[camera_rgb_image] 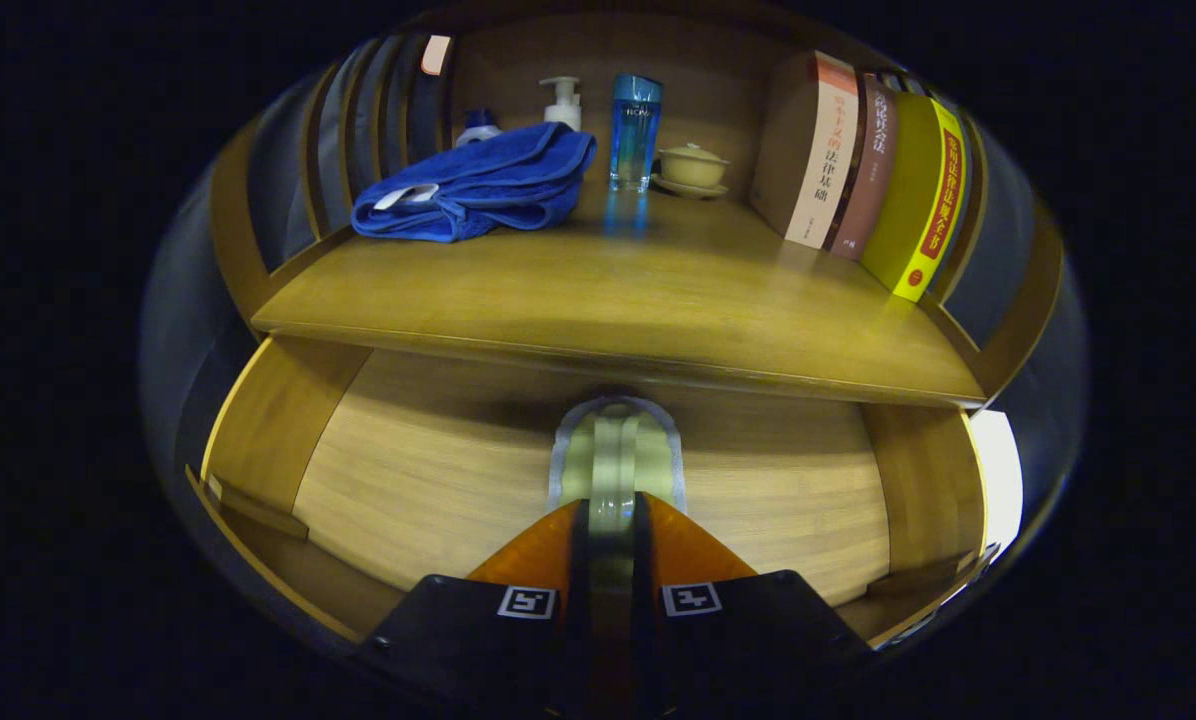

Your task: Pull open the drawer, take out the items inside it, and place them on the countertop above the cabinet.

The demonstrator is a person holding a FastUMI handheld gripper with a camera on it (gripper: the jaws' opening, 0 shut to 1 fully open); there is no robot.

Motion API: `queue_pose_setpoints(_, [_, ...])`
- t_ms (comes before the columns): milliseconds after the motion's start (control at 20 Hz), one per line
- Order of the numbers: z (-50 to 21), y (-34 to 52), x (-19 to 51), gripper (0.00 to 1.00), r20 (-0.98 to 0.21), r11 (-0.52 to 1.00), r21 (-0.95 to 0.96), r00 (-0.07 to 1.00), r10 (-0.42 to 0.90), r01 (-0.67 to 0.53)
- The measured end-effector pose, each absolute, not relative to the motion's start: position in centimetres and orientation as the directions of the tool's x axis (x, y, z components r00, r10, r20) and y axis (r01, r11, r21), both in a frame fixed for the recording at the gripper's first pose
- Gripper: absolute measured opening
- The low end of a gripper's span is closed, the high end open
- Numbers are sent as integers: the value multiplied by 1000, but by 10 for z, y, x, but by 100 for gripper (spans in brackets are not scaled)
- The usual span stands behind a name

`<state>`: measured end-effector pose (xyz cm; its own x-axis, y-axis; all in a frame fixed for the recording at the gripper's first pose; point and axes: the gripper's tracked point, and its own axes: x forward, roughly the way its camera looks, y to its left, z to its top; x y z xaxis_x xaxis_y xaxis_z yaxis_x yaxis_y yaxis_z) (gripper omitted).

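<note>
The wooden drawer stands pulled open below the countertop of the cabinet. My gripper is over the drawer's middle, its two fingers drawn close together and pressing on a pale green packet with a crimped silvery edge. The packet sticks out ahead of the fingertips, toward the shadowed back of the drawer under the countertop's front edge. I cannot tell whether the packet rests on the drawer bottom or hangs just above it. The drawer bottom around it is bare wood.
A folded blue towel lies on the countertop at the left, a small capped bottle behind it. Behind stand a white pump bottle, a blue bottle and a lidded cup on a saucer. Several books lean at the right.
</note>
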<state>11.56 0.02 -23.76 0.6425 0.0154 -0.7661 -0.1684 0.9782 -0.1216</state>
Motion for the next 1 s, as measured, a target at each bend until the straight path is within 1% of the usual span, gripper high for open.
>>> queue_pose_setpoints(200, [-219,-2,108,25,-740,975,-130,672,27,-182])
queue_pose_setpoints(500, [-201,-8,104,25,-709,976,-130,704,30,-173])
queue_pose_setpoints(600, [-190,-10,107,25,-682,978,-124,730,37,-165])
queue_pose_setpoints(1000, [-155,-4,96,25,-610,990,-35,788,85,-133])
